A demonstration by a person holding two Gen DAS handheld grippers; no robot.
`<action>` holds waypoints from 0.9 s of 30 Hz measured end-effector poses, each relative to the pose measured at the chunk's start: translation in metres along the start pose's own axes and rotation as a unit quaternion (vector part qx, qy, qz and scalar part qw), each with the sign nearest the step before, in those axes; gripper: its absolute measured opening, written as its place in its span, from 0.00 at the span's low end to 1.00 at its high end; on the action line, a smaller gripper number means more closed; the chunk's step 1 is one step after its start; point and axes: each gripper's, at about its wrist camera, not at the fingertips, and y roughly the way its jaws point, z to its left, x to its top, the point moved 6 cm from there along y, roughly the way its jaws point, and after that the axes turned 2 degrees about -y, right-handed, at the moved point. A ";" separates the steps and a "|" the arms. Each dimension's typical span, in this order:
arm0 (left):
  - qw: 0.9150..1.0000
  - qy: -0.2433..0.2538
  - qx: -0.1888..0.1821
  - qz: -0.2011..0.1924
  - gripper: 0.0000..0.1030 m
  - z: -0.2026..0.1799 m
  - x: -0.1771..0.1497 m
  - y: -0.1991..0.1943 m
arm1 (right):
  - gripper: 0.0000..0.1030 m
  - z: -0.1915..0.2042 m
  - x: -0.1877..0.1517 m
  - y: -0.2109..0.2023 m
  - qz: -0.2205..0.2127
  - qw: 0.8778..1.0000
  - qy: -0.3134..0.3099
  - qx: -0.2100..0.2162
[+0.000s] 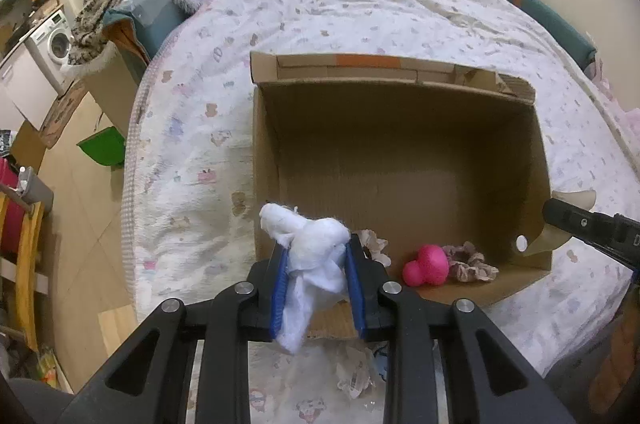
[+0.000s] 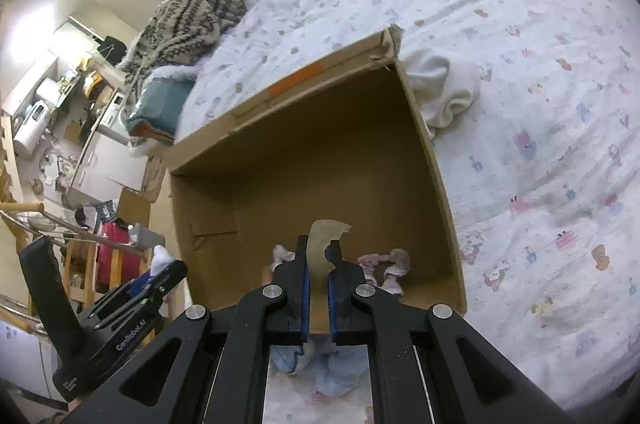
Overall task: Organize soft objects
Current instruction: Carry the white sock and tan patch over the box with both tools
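the left gripper (image 1: 316, 256) is pinching a white fluffy wad (image 1: 308, 248) between its blue pads (image 1: 280, 288). the wad sits just over the near left corner of the cardboard box (image 1: 264, 152), which lies open on the bed (image 1: 192, 128). some of the fluff sticks out past the tips and a tail of it hangs down near the camera.

the right gripper (image 2: 319, 260) has its fingers pressed close on a thin beige scrap (image 2: 325, 240). it may be paper or tape, the view is too fuzzy to say. it holds this at the near right side of the box.

inside the box, along the near wall, lie a pink rubber toy (image 1: 424, 266) and a frilly scrunchie (image 1: 472, 262), touching each other. another frilly bit (image 1: 374, 244) peeks out just beside the wad.

the wad looks very light and squishy. it will not break, but it may snag on the pads or pull apart into strands. the best hold is around its thick middle, as now, not on the loose tail. when the fingers spread it may cling, so a little shake could help it drop. the far part of the box floor is bare, so there is room for it.

a cream cloth (image 2: 448, 92) lies bunched on the bed just past the far right corner of the box.
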 end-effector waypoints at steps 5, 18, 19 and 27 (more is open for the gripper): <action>1.000 -0.002 0.002 0.010 0.23 0.001 -0.003 0.015 | 0.08 -0.009 -0.006 0.020 0.016 1.000 0.004 -0.010; 0.999 -0.003 -0.017 0.037 0.24 -0.007 -0.010 0.040 | 0.09 -0.005 -0.013 0.043 0.048 0.999 -0.010 -0.014; 0.999 -0.005 -0.021 0.041 0.24 -0.008 -0.011 0.041 | 0.09 -0.005 -0.014 0.044 0.050 0.999 -0.012 -0.017; 0.999 0.013 -0.023 0.040 0.24 -0.014 -0.018 0.046 | 0.09 -0.006 -0.018 0.055 0.069 0.996 -0.027 -0.049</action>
